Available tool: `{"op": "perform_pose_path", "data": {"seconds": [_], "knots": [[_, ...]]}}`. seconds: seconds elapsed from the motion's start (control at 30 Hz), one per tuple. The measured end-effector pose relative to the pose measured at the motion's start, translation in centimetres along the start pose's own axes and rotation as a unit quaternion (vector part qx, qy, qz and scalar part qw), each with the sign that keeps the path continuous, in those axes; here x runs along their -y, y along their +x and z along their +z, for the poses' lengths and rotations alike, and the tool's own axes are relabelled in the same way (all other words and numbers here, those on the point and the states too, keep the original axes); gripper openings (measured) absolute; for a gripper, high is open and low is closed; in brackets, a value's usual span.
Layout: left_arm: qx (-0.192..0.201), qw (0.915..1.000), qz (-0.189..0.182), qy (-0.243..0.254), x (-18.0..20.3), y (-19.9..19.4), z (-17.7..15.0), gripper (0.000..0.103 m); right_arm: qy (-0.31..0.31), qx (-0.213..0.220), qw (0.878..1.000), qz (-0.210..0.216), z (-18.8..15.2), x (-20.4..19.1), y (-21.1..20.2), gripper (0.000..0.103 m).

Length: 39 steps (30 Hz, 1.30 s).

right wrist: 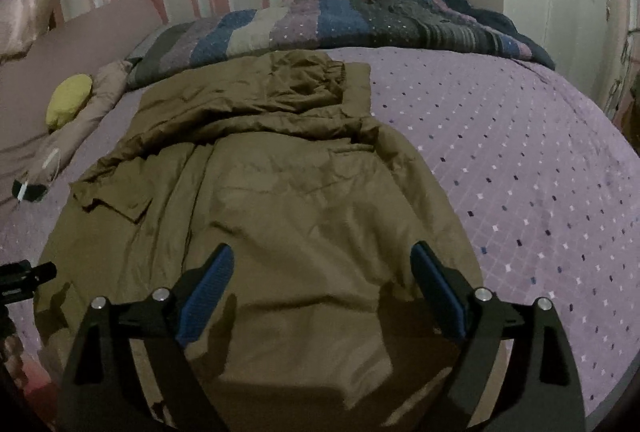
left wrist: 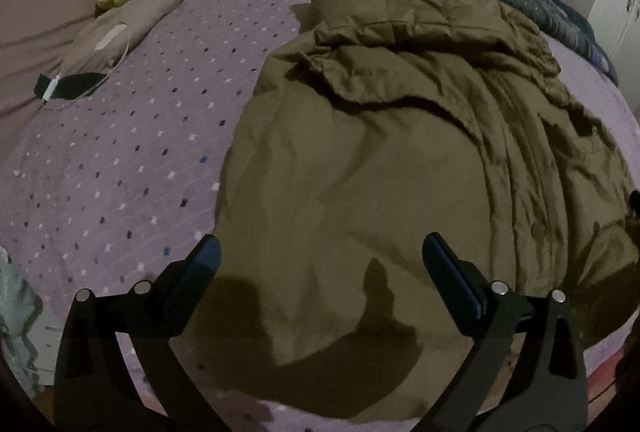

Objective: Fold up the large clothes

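Both tongs, left (left wrist: 322, 258) and right (right wrist: 322, 266), gape wide, empty, above the brown jacket (right wrist: 280, 200).

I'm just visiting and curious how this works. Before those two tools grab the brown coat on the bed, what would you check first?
1. Left tool open: ok, fingers spread wide.
2. Right tool open: ok.
3. Both tools empty: ok, nothing between the fingers.
4. Brown coat lying flat: not ok, rumpled, hood bunched.
5. Room on the purple bedspread beside the coat: ok.
6. Bottom hem in reach: cannot tell, hidden behind the tools.
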<state>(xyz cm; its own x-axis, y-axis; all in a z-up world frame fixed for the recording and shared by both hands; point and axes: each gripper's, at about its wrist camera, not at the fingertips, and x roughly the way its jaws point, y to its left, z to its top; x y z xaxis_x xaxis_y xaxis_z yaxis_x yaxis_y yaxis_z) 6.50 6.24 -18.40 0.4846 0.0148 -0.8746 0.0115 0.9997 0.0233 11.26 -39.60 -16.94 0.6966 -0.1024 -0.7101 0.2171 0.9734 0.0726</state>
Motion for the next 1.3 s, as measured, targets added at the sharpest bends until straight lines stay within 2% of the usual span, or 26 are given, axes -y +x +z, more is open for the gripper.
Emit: {"op": "perform_pose_path", "data": {"seconds": [0.1, 0.4, 0.63, 0.87, 0.97, 1.13, 1.3], "knots": [[0.013, 0.9998, 0.011, 0.011, 0.0, -1.1, -0.3, 0.100, 0.002, 0.008, 1.000, 0.010, -0.3, -0.1, -1.0, 0.090], [0.025, 0.9997, 0.005, -0.002, -1.2, -3.5, -0.7, 0.100, 0.022, 0.007, 1.000, 0.013, -1.9, 0.6, -2.2, 0.090], [0.019, 0.9996, 0.017, -0.008, -0.9, -1.4, -0.7, 0.100, 0.018, 0.026, 0.999, -0.026, -2.0, 1.9, -2.1, 0.090], [0.044, 0.9989, 0.013, -0.008, -0.6, -0.6, -1.6, 0.100, 0.053, 0.039, 0.996, -0.056, -4.2, 4.8, -3.0, 0.090], [0.054, 0.9985, 0.009, -0.007, -0.8, -0.4, -2.0, 0.100, 0.062, 0.027, 0.996, -0.066, -5.6, 5.8, -2.8, 0.090], [0.067, 0.9977, 0.009, -0.005, -1.3, -0.4, -2.6, 0.100, 0.101, 0.035, 0.993, -0.052, -7.2, 7.1, -2.8, 0.090], [0.059, 0.9982, -0.006, -0.007, -1.9, -0.2, -2.9, 0.100, 0.084, 0.046, 0.994, -0.058, -7.2, 6.6, -3.1, 0.090]]}}
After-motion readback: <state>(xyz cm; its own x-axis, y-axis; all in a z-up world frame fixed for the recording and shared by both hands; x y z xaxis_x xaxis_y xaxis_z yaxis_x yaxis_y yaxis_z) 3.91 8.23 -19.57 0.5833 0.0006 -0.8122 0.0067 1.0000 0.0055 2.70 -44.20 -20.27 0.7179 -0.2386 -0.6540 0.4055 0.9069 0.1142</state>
